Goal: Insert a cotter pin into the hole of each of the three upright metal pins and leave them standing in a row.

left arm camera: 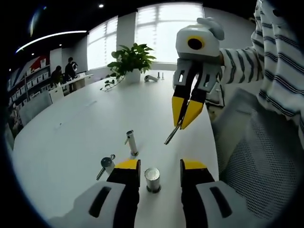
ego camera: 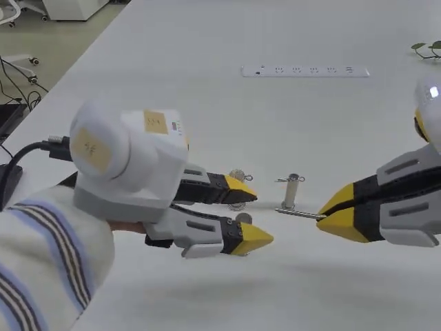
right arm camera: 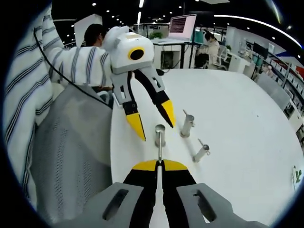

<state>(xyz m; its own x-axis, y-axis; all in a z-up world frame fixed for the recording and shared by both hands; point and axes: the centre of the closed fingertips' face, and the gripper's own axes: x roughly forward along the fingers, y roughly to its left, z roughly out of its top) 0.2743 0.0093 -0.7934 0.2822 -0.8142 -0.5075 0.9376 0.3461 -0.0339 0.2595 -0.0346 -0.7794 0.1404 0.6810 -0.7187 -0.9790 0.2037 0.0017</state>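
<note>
1. Broadly, a white table [ego camera: 207, 83] in an open office carries a power strip [ego camera: 305, 70].
2. Left gripper [ego camera: 260, 216]: jaws apart, one on either side of an upright metal pin [left arm camera: 152, 179], not touching it.
3. Right gripper [ego camera: 324, 217]: jaws clamped on a cotter pin [ego camera: 298, 213], just beside a second metal pin [ego camera: 291, 192].

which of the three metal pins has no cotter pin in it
The metal pin standing between the left gripper's open jaws: its top is bare. The other two pins each carry a cotter pin near the top.
</note>
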